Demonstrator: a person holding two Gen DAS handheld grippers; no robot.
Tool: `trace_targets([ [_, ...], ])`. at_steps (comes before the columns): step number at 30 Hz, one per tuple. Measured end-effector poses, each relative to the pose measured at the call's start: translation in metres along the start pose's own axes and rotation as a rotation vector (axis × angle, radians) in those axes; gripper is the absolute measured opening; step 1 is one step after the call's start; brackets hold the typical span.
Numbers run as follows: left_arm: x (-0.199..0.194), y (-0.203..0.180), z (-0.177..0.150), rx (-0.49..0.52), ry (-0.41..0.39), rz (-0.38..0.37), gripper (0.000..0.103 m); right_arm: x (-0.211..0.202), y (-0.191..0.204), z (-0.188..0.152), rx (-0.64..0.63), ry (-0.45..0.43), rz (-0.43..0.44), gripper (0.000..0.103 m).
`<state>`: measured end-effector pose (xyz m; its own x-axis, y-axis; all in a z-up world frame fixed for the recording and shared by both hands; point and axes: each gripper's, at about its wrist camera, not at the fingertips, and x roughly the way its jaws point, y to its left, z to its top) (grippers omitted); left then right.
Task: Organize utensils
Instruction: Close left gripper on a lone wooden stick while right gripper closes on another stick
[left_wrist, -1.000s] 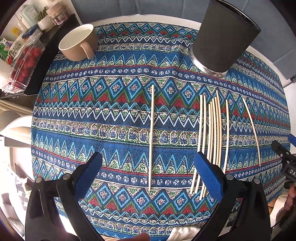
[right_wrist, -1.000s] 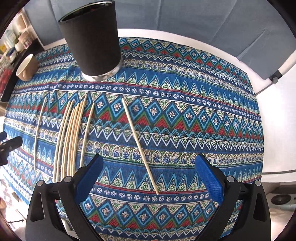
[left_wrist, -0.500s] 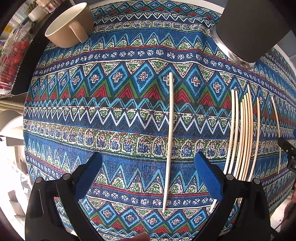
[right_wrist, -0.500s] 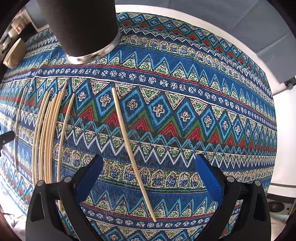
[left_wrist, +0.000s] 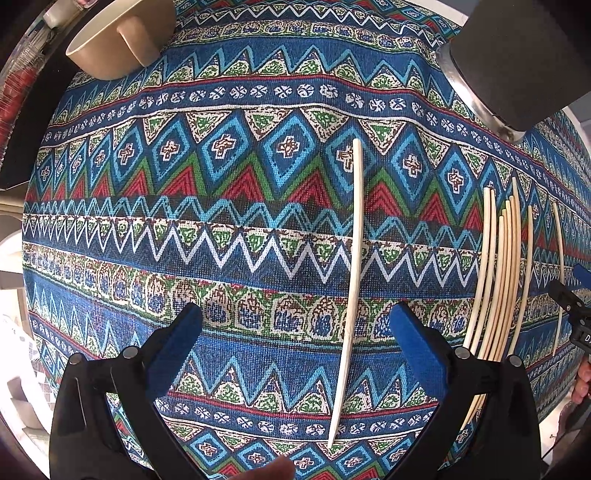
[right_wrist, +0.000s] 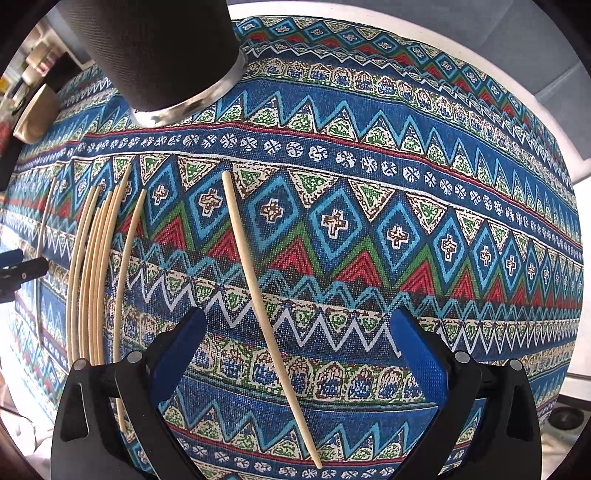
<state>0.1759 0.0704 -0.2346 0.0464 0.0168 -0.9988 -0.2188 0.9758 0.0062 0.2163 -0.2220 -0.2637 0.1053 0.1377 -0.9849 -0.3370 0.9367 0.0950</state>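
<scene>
Pale wooden chopsticks lie on a blue patterned tablecloth (left_wrist: 229, 229). One single chopstick (left_wrist: 352, 280) lies between the blue pads of my open left gripper (left_wrist: 295, 343), close above the cloth. Another single chopstick (right_wrist: 260, 280) runs slantwise between the pads of my open right gripper (right_wrist: 299, 347). A bundle of several chopsticks (left_wrist: 498, 273) lies between the two singles; it shows as the bundle (right_wrist: 96, 266) in the right wrist view. The black cylindrical holder (right_wrist: 155, 51) with a metal base stands behind them; the same holder (left_wrist: 524, 55) sits at upper right in the left wrist view.
A beige mug (left_wrist: 118, 40) stands at the far left of the cloth, beside a dark tray edge (left_wrist: 22, 110). White table rim (right_wrist: 569, 206) shows at the right. The right gripper's tip (left_wrist: 572, 299) shows at the left view's right edge, and the left gripper's tip (right_wrist: 18, 266) at the right view's left edge.
Both grippers have come down and forward toward the cloth; each single chopstick now looks larger and sits between the open pads. Nothing on the table has shifted.
</scene>
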Motion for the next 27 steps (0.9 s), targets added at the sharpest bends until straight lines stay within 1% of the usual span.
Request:
trace_targets([
  [2, 0.003, 0.004, 0.007, -0.010, 0.013, -0.001, 0.099, 0.000, 0.000, -0.001, -0.006, -0.002, 0.003, 0.097],
  [6, 0.006, 0.003, 0.011, -0.007, 0.003, 0.001, 0.099, -0.004, 0.000, -0.002, -0.014, -0.002, 0.004, 0.097],
  [11, -0.001, 0.000, -0.007, 0.007, -0.060, 0.009, 0.099, -0.004, 0.000, 0.000, -0.015, -0.002, 0.002, 0.096],
  [15, -0.003, -0.002, -0.008, 0.005, -0.061, 0.010, 0.098, -0.008, 0.005, -0.006, -0.031, 0.010, 0.000, 0.095],
  [18, -0.003, -0.006, -0.016, 0.038, -0.070, 0.007, 0.094, -0.009, 0.002, -0.006, -0.044, 0.016, 0.002, 0.091],
  [20, -0.007, -0.004, -0.021, 0.053, -0.077, 0.005, 0.090, -0.012, -0.002, -0.008, -0.047, 0.018, 0.003, 0.084],
  [21, -0.008, -0.002, -0.023, 0.052, -0.082, 0.006, 0.088, -0.015, -0.005, -0.008, -0.049, 0.018, 0.004, 0.079],
  [23, -0.014, 0.000, -0.030, 0.053, -0.088, 0.005, 0.079, -0.019, -0.010, -0.010, -0.051, 0.020, 0.006, 0.068],
  [24, -0.016, 0.000, -0.032, 0.053, -0.092, 0.005, 0.075, -0.021, -0.013, -0.011, -0.051, 0.023, 0.008, 0.065],
  [25, -0.018, 0.005, -0.035, 0.052, -0.097, 0.004, 0.068, -0.023, -0.015, -0.012, -0.056, 0.024, 0.008, 0.058],
  [26, -0.026, 0.008, -0.039, 0.051, -0.099, 0.002, 0.063, -0.025, -0.016, -0.013, -0.062, 0.023, 0.008, 0.050],
  [27, -0.026, 0.011, -0.040, 0.054, -0.101, 0.000, 0.061, -0.027, -0.016, -0.014, -0.066, 0.027, 0.011, 0.046],
])
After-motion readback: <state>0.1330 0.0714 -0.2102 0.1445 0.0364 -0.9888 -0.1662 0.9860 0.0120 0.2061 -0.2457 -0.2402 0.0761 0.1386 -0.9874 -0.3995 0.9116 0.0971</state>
